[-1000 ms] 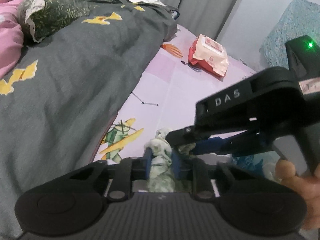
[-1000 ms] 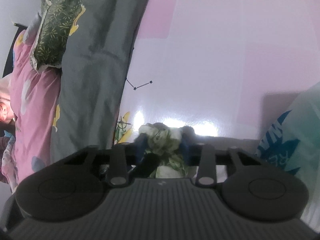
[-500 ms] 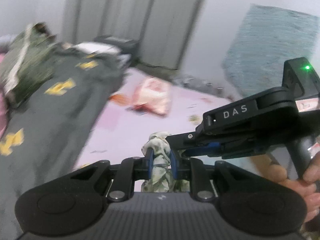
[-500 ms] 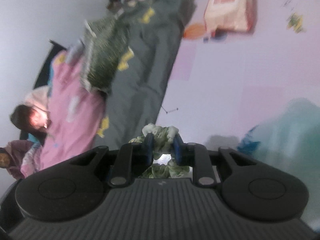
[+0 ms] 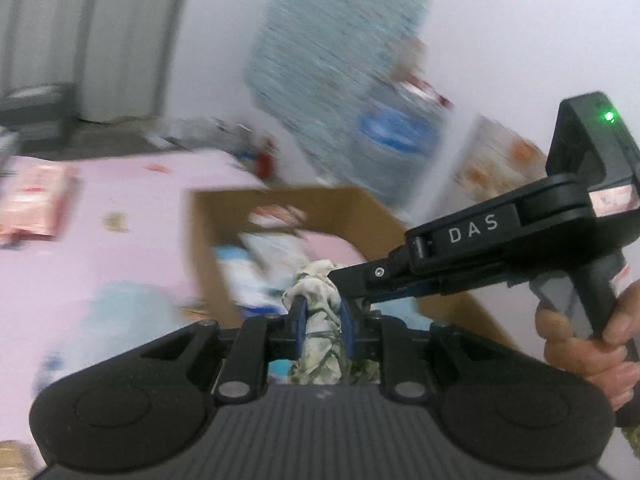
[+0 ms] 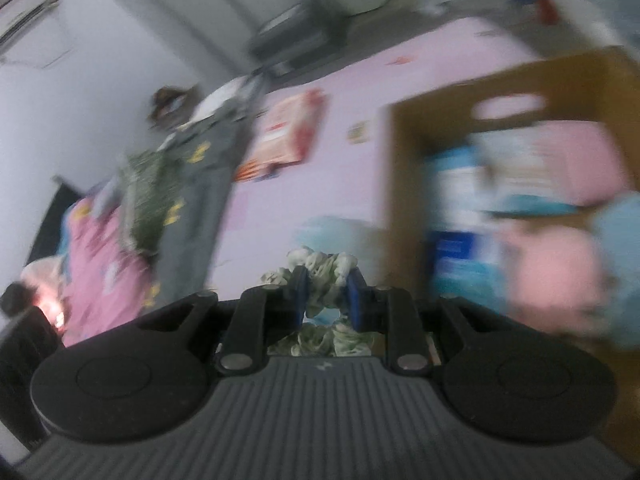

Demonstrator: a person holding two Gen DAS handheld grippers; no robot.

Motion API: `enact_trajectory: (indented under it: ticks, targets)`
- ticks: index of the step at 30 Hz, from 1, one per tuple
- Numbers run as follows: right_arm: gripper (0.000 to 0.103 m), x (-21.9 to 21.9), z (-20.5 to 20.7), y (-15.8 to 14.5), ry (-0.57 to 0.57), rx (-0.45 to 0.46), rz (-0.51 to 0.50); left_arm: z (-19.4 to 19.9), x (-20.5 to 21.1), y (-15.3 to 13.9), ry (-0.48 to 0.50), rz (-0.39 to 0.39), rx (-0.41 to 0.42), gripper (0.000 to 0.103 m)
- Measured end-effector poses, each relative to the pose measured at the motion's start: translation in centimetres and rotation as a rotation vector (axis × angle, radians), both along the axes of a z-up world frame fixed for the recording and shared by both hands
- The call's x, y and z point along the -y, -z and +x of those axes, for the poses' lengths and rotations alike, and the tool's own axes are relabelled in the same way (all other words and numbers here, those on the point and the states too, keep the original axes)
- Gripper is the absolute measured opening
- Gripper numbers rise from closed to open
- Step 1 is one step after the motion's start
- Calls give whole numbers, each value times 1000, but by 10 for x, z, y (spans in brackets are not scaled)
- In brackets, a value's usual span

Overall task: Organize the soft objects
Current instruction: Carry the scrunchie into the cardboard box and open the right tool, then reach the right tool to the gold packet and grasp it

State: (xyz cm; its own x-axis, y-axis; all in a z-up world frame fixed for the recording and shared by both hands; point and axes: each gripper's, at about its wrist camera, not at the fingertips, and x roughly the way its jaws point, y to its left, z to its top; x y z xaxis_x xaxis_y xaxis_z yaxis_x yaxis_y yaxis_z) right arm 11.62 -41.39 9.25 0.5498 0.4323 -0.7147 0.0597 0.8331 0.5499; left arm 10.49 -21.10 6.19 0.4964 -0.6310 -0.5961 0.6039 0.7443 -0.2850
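The left gripper pinched a crumpled white cloth with green leaf print, bunched into a wad. The right gripper clamped the same cloth, held aloft beside an open cardboard box on the pink floor

Your left gripper points downward, its blue pads pinched together on a bunched cloth. Your right gripper is clamped on the same cloth, reaching in from the right of the left wrist view. Your right hand wraps its handle, apparently firmly, though blur softens the fingers.
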Motion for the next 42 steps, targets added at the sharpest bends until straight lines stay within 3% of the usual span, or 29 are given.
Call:
enact_trajectory:
  ticks: [4,9,13,17,22,28,34,38,42]
  targets:
    - [20,60,-36,15,93,-72,-49,-8,56,20,116,41,-60,20]
    - [19,95,-57,48,145,-175,-95,-20,99,53,189,115,-153,20]
    - [20,106,-58,75,127,-252,-120,-22,100,70,213,158,-192,24]
    - [25,106,-53,91,99,-317,-106,-20,95,65,215,148,-185,40]
    - [31,106,-44,98,99,-368,-86,-15,85,55,206,128,-182,42]
    - [39,108,-45,80,130,-328,-66,-18,59,40,191,93,-139,45]
    - [41,84,-35,38,100,-193,-22,-22,10,19,118,62,-86,51]
    - [41,38,-16,21,-1,-109,40,-27,-42,6,13,87,1,60]
    - [42,-25,7,18,-147,-45,128,-33,-107,2,-165,166,73,66]
